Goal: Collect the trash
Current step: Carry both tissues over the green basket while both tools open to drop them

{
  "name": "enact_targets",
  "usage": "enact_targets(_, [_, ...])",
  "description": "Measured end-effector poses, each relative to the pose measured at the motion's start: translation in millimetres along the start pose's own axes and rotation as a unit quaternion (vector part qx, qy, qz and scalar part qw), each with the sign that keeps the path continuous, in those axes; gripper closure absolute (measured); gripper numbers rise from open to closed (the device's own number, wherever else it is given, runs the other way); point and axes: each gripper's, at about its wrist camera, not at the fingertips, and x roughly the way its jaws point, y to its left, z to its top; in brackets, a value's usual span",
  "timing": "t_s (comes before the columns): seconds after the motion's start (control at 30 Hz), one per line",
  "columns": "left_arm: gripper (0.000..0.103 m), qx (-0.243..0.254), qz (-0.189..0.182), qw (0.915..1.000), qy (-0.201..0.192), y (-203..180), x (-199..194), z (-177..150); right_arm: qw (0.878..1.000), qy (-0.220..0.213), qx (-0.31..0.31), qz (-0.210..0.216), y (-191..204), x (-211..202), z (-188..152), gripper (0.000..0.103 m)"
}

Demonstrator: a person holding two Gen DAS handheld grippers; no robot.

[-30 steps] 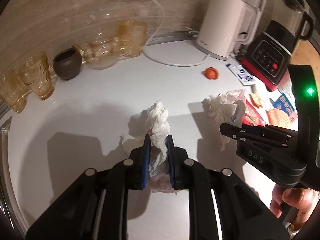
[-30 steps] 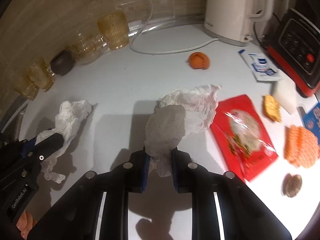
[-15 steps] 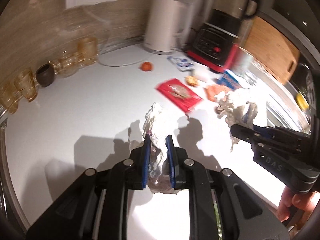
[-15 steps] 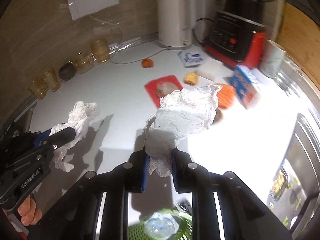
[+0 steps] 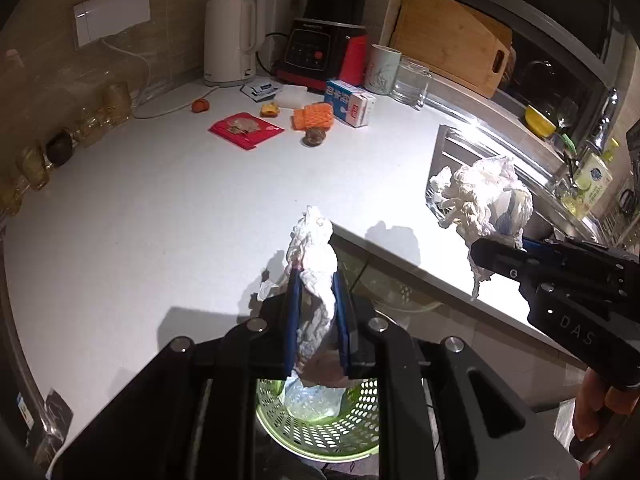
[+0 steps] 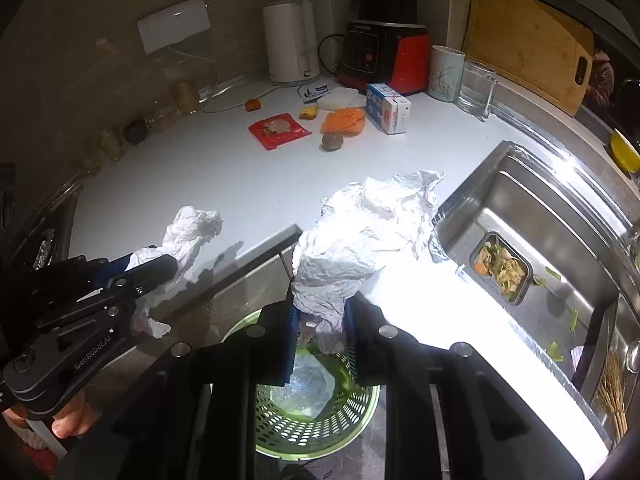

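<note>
Left gripper (image 5: pixel 316 312): blue-padded fingers clamped on a crumpled white tissue (image 5: pixel 314 264); held above the green basket (image 5: pixel 320 436), past the edge of the white countertop (image 5: pixel 160 208).
Right gripper (image 6: pixel 318 320): fingers clamped on a larger crumpled white paper wad (image 6: pixel 360 232); it too hangs over the green basket (image 6: pixel 316 428), beside the counter edge.
Cross views: the left gripper (image 6: pixel 152 266) with its tissue (image 6: pixel 188 236) appears at the left of the right wrist view; the right gripper (image 5: pixel 496 250) with its wad (image 5: pixel 484 200) appears at the right of the left wrist view.
Green basket: perforated plastic, standing on the floor below the counter; a clear crumpled plastic bag (image 6: pixel 312 384) lies inside it.
Trash on the countertop (image 6: pixel 200 168): red packet (image 5: pixel 246 130), orange foam net (image 5: pixel 314 116), round brown item (image 5: pixel 314 137), small orange scrap (image 5: pixel 200 105), cracker (image 5: pixel 269 110), all near the back wall and well apart from both grippers.
Back row: white kettle (image 5: pixel 230 40), blender (image 5: pixel 324 48), carton (image 5: pixel 350 102), mug (image 5: pixel 382 70), glass (image 5: pixel 410 82).
Sink (image 6: pixel 560 216): steel, to the right; holds a tray of food scraps (image 6: pixel 502 268).
</note>
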Motion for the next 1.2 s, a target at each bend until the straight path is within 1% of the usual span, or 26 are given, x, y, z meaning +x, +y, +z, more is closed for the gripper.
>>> enact_targets(0.2, [0.087,0.015,-0.009,0.9996,0.02,-25,2,-25,1.0,-0.003,0.007,-0.009,-10,-22,-28,0.081])
enact_targets(0.4, [0.087,0.015,-0.019,0.9985,0.05,-32,23,-50,1.0,0.004,0.013,-0.014,-16,-27,-43,0.081])
enact_targets(0.5, [0.087,0.009,-0.024,0.9969,0.074,-34,37,-63,1.0,0.009,0.011,-0.014,-17,-25,-49,0.081])
enact_targets(0.53, [0.084,0.01,-0.026,0.9963,0.081,-36,42,-66,1.0,0.011,0.01,-0.014,-17,-24,-50,0.081])
enact_targets(0.6, [0.075,0.013,-0.024,0.9952,0.094,-38,48,-72,1.0,0.015,0.01,-0.014,-17,-22,-53,0.081])
enact_targets(0.63, [0.064,0.013,-0.023,0.995,0.096,-39,49,-74,1.0,0.017,0.01,-0.013,-17,-22,-54,0.081])
enact_targets(0.67, [0.057,0.013,-0.023,0.9953,0.093,-39,48,-75,1.0,0.019,0.01,-0.012,-17,-21,-54,0.081])
enact_targets(0.7, [0.054,0.013,-0.023,0.9955,0.091,-40,46,-75,1.0,0.02,0.009,-0.012,-17,-20,-55,0.081])
enact_targets(0.73, [0.044,0.014,-0.024,0.9957,0.089,-41,44,-74,1.0,0.02,0.009,-0.012,-16,-20,-56,0.081])
enact_targets(0.77, [0.037,0.015,-0.023,0.9959,0.086,-42,41,-73,1.0,0.021,0.009,-0.011,-16,-20,-56,0.081])
enact_targets(0.87, [0.029,0.019,-0.017,0.9964,0.081,-43,35,-68,1.0,0.024,0.01,-0.008,-16,-17,-58,0.081])
enact_targets(1.03, [0.022,0.008,-0.01,0.9975,0.07,-36,22,-56,1.0,0.03,0.007,0.0,-15,-9,-61,0.081])
enact_targets(1.07, [0.02,0.005,-0.009,0.9978,0.065,-35,19,-53,0.999,0.032,0.005,0.003,-15,-7,-61,0.081])
enact_targets(1.2, [0.015,-0.008,0.007,0.999,0.043,-24,3,-41,0.999,0.045,-0.006,0.016,-11,7,-66,0.081])
